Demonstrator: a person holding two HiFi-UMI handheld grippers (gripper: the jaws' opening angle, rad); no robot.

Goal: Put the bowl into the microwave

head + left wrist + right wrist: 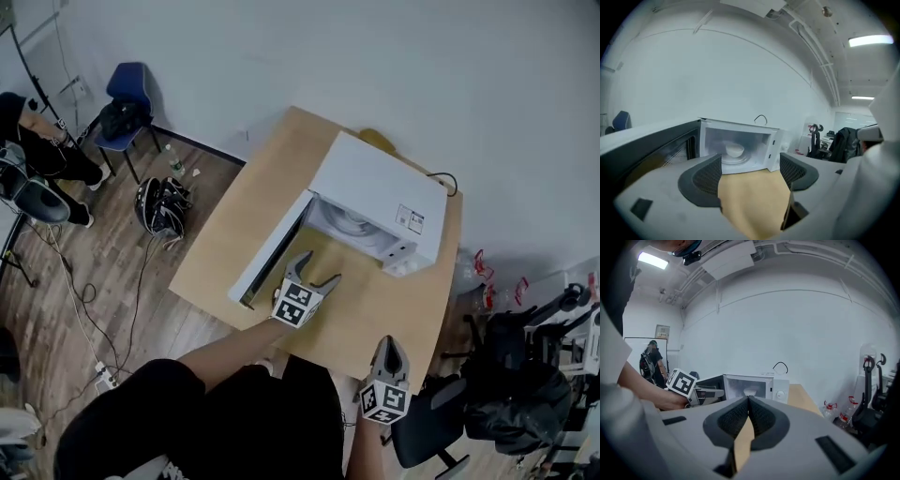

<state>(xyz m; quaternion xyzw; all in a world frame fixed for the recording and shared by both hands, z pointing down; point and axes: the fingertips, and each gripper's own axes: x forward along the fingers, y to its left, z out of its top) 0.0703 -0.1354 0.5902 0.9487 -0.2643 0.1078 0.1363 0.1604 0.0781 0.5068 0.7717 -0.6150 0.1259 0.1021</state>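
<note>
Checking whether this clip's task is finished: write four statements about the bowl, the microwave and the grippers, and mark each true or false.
1. The bowl sits inside the microwave. True.
2. The door is closed. False: it stands wide open.
3. The left gripper is clamped on the bowl. False: it is open and empty, in front of the microwave.
4. The right gripper is shut with nothing in it. True.

All three views toward microwave (375, 192)
</note>
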